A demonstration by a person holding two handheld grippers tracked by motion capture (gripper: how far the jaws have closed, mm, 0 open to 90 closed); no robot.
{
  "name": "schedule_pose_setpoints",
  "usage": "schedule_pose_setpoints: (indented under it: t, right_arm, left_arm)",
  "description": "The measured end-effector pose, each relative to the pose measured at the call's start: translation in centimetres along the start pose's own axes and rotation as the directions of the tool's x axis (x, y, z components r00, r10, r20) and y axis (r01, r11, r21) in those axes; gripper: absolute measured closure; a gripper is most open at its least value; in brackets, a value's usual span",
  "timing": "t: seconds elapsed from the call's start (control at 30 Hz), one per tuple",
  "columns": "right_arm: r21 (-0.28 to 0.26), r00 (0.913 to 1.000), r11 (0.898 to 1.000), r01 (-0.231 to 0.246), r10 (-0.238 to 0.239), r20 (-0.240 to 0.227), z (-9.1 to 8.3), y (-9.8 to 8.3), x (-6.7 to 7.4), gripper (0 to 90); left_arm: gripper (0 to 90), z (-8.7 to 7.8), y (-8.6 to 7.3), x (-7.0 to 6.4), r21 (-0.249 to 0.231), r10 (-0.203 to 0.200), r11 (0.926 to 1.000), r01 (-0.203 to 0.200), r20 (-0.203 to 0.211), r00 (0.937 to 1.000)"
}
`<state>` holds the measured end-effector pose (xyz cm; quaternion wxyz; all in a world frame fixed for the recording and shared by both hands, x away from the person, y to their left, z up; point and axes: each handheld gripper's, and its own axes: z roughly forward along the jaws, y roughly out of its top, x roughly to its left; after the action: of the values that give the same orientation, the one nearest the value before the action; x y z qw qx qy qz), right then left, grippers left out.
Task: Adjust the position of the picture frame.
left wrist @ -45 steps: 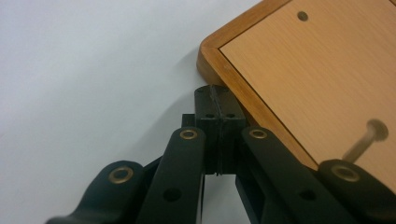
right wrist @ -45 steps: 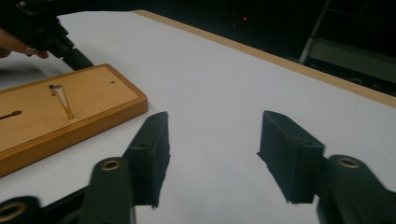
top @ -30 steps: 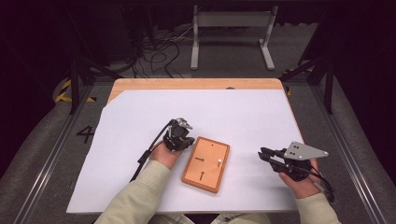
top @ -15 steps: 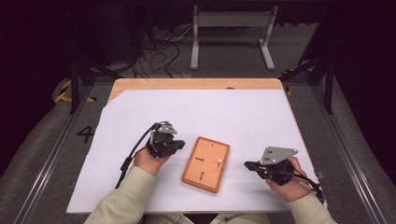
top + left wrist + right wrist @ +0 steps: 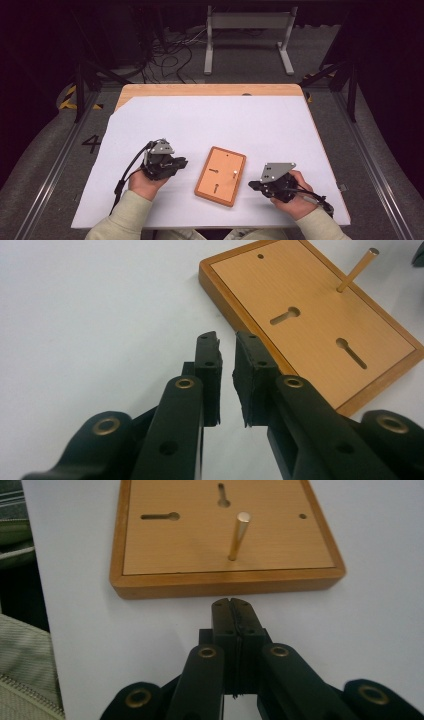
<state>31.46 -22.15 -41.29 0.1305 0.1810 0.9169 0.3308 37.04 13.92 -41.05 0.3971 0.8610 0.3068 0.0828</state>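
An orange wooden board (image 5: 221,175) lies on the white sheet near the front, between my two grippers. It has two keyhole slots, a small hole and a brass pin (image 5: 234,173) standing upright in it. My left gripper (image 5: 182,161) rests just left of the board, and its tips point at the board's edge (image 5: 310,315). Its jaws (image 5: 226,342) stand a narrow gap apart with nothing between them. My right gripper (image 5: 251,185) sits just right of the board, shut and empty (image 5: 232,605). It points at the board's side (image 5: 225,585), with the pin (image 5: 237,535) straight ahead.
The white sheet (image 5: 215,125) covers most of the table, and a wooden strip (image 5: 210,90) shows at the far edge. Beyond the table, cables and a metal stand (image 5: 247,35) sit on the floor. A pale sleeve (image 5: 20,670) lies left of the right gripper.
The left gripper has drawn back to the left and toward the person, away from the board. The right gripper has moved left, closer to the board's side.
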Motion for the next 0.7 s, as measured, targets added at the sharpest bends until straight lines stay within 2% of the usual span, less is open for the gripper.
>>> schedule_pose_setpoints:
  t: [0.03, 0.1, 0.3, 0.53, 0.7]
  right_arm:
    - [0.000, 1.0000, 1.000, 0.000, 0.000, 0.000, 0.0, 0.0, 0.0, 90.0]
    - [0.007, 0.9999, 1.000, 0.004, -0.004, -0.012, 0.6, 0.2, 0.3, 90.0]
    - [0.043, 0.9969, 0.998, 0.052, -0.049, -0.062, 2.1, 0.8, 1.4, 90.0]
    - [0.088, 0.9886, 0.990, 0.105, -0.095, -0.117, 3.4, 1.1, 2.6, 90.0]
    - [0.133, 0.9836, 0.981, 0.140, -0.122, -0.133, 4.0, 1.2, 3.2, 90.0]
  left_arm:
    - [79.0, -0.2, -0.3, 0.0, -0.013, 0.006, 0.9999, -0.005, 0.003, 1.0000]
    - [71.7, -0.4, -0.6, 0.2, -0.036, 0.009, 0.9993, -0.009, -0.001, 1.0000]
    - [68.7, -0.7, -1.1, 0.4, -0.063, 0.005, 0.9980, -0.005, -0.008, 1.0000]
    - [65.9, -0.6, -1.5, 0.8, -0.058, -0.006, 0.9983, 0.005, -0.017, 0.9998]
    - [65.9, -0.7, -1.6, 0.8, -0.056, -0.008, 0.9984, 0.008, -0.010, 0.9999]
